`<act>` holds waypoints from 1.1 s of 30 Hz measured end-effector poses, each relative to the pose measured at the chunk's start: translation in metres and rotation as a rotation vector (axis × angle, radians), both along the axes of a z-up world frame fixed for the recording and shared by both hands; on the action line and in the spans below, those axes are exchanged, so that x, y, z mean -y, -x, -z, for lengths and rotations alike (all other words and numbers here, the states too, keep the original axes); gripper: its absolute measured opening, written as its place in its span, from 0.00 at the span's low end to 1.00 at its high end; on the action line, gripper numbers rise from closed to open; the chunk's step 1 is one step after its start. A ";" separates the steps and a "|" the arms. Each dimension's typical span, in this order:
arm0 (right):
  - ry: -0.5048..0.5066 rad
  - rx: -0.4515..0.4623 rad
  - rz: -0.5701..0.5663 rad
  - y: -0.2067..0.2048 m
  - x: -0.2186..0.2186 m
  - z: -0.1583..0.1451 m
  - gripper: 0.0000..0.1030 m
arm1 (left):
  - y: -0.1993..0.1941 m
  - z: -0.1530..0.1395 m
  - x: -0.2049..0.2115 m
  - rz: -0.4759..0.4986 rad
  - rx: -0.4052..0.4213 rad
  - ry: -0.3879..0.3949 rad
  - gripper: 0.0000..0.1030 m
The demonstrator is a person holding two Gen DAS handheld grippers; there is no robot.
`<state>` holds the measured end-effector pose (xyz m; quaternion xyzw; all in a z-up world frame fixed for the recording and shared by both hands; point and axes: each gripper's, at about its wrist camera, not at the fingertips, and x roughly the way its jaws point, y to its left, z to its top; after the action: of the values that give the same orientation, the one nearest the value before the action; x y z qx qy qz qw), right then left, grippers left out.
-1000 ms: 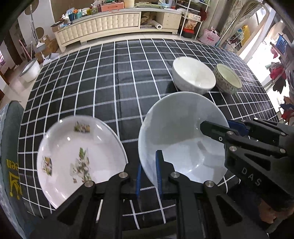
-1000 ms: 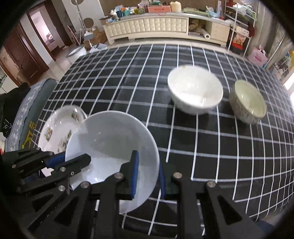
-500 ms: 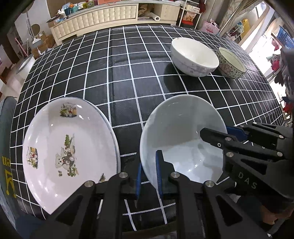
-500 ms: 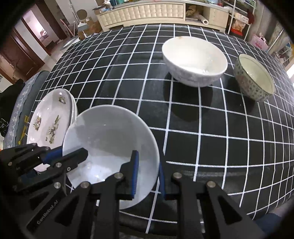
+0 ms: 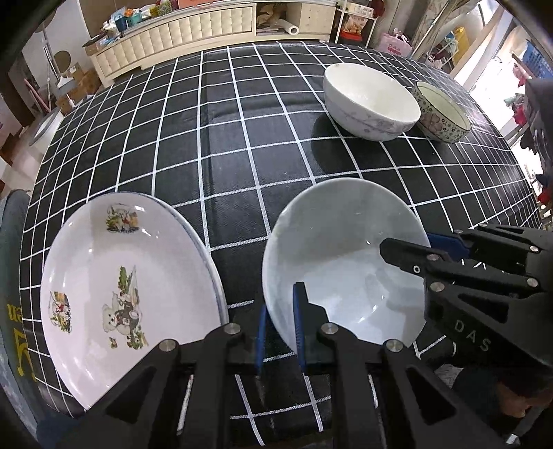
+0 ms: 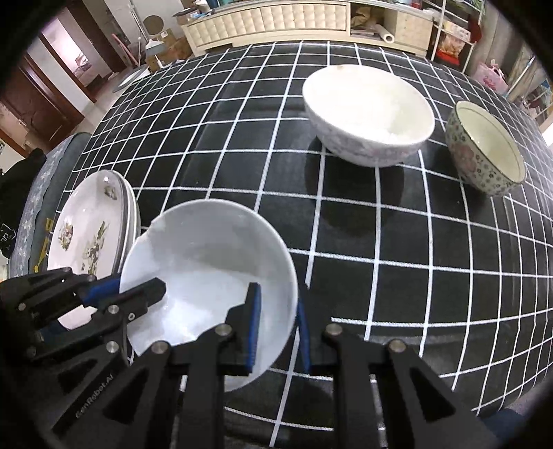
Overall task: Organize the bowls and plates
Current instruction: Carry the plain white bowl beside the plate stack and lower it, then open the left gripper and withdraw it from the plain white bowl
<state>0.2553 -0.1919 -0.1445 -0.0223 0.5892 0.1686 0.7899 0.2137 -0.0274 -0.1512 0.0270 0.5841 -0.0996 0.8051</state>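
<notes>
Nearest the cameras, one plain white bowl [image 5: 342, 269] is held by both grippers at once: the left gripper [image 5: 279, 331] is clamped on its near rim, one blue pad inside the wall and one outside, and the right gripper [image 6: 276, 328] pinches the opposite side of the rim in the same way, its jaws narrow around the thin wall. In the left wrist view the right gripper shows as black fingers crossing the bowl's right edge. Whether the bowl's base rests on the surface [image 5: 242, 145] or hangs just above it is hard to judge from these angles. Just beside the bowl, on its left, lies a stack of plates [image 5: 114, 297] with cartoon prints; the edges suggest two or perhaps three, and the top one is printed with a bear. Farther across the black tablecloth with its white grid stand two more bowls, close together: one larger white bowl [image 6: 368, 114] with a faint floral band, and one smaller flower-patterned bowl [image 6: 484, 148] to its right. Beyond the surface runs one long cream sideboard [image 5: 193, 31].
</notes>
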 end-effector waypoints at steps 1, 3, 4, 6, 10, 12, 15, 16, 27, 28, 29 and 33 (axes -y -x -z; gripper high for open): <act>0.003 0.002 0.001 0.000 0.001 0.000 0.23 | 0.000 0.001 -0.001 -0.002 -0.004 0.001 0.12; 0.011 0.007 0.002 0.000 0.001 -0.001 0.23 | 0.000 0.001 -0.002 -0.005 -0.004 -0.011 0.12; 0.018 0.010 0.001 0.000 0.002 -0.002 0.23 | 0.000 0.001 -0.003 -0.007 -0.001 -0.013 0.12; 0.019 0.012 0.007 0.001 0.004 -0.003 0.23 | 0.001 -0.001 -0.004 -0.013 0.000 -0.003 0.12; 0.006 0.031 0.016 0.003 0.008 -0.011 0.23 | 0.003 -0.012 -0.006 -0.026 0.028 -0.009 0.12; 0.004 0.048 0.018 0.005 0.009 -0.018 0.23 | 0.004 -0.019 -0.010 -0.035 0.042 0.004 0.12; 0.003 0.086 0.017 0.010 0.011 -0.030 0.24 | 0.006 -0.029 -0.013 -0.043 0.062 0.008 0.13; -0.001 0.097 0.018 0.011 0.013 -0.035 0.24 | 0.007 -0.032 -0.014 -0.044 0.068 0.008 0.14; 0.006 0.220 0.011 0.023 0.016 -0.078 0.51 | 0.026 -0.068 -0.010 -0.038 0.165 0.012 0.36; 0.003 0.232 0.014 0.024 0.018 -0.083 0.55 | 0.026 -0.071 -0.010 -0.038 0.178 0.012 0.37; 0.001 0.240 0.015 0.024 0.018 -0.086 0.57 | 0.026 -0.074 -0.009 -0.036 0.186 0.014 0.37; 0.004 0.265 0.018 0.023 0.023 -0.099 0.62 | 0.026 -0.090 -0.006 -0.027 0.215 0.019 0.37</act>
<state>0.2322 -0.2146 -0.0450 -0.0406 0.4803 0.1560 0.8621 0.1878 -0.0215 -0.0615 0.0220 0.4937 -0.0906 0.8646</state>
